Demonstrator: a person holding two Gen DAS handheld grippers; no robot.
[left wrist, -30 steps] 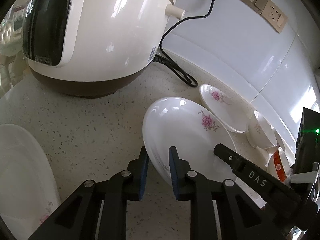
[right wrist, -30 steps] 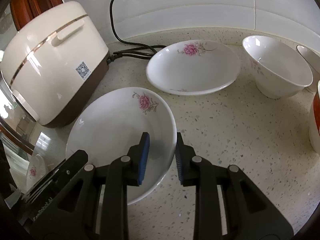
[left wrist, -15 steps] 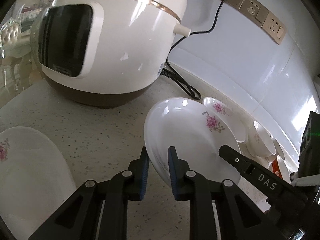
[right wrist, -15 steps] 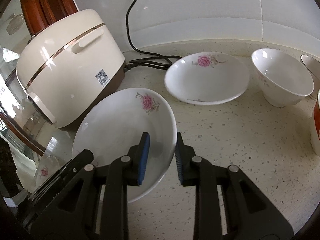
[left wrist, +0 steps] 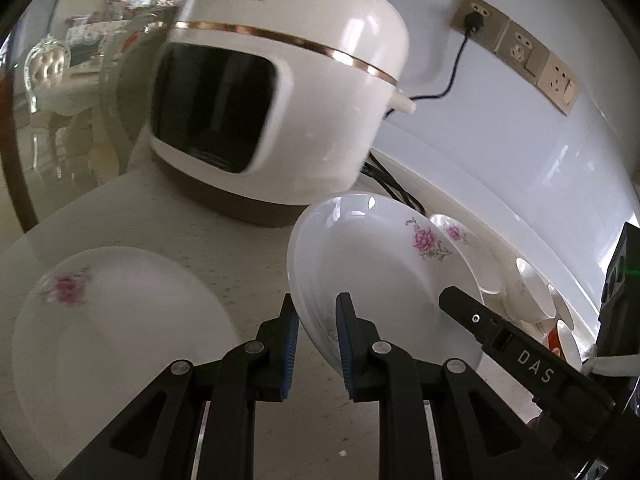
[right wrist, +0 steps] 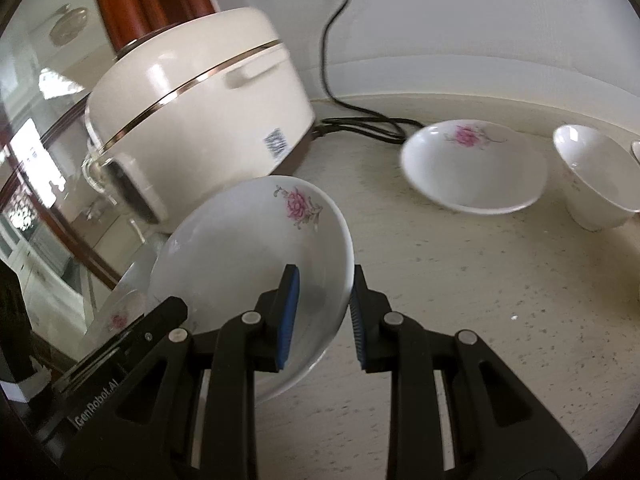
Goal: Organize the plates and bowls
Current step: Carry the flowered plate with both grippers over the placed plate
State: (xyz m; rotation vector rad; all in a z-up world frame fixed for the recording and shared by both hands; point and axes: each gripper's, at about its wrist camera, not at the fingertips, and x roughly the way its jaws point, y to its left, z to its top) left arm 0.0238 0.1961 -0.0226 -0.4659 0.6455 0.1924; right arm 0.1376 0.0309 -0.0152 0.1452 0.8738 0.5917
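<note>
While both grippers clamp plate (left wrist: 372,264), rice cooker (left wrist: 280,108) looms behind.

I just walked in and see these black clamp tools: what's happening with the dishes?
A person holds two grippers, both clamped on one flowered plate, raised and tilted above the counter. The left gripper grips one rim, the right gripper the opposite. Another plate lies nearby, beside the rice cooker.

Speckled countertop (right wrist: 460,288) with rice cooker (right wrist: 192,120), flowered shallow plate (right wrist: 474,172), white bowl (right wrist: 592,184), large plate (left wrist: 120,340)
</note>
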